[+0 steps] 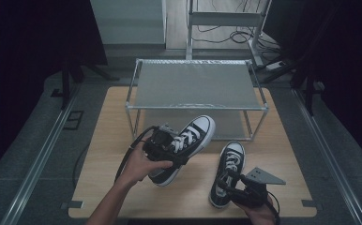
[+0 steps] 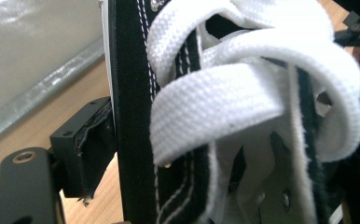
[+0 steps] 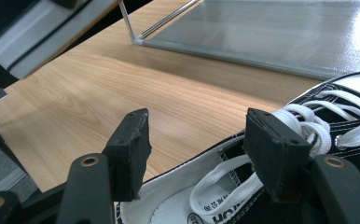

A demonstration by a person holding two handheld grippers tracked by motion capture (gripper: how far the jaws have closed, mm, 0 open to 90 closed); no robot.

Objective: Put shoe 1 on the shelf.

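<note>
I see the black-and-white canvas sneaker point(image 1: 184, 147) left of its matching second sneaker point(image 1: 228, 171), which lies on the light wooden table point(image 1: 109, 136); the metal-framed grey shelf rack point(image 1: 195, 84) stands behind both.

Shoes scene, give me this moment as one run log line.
left gripper: shut on raised shoe | right gripper: open over second shoe on table | rack: behind
</note>
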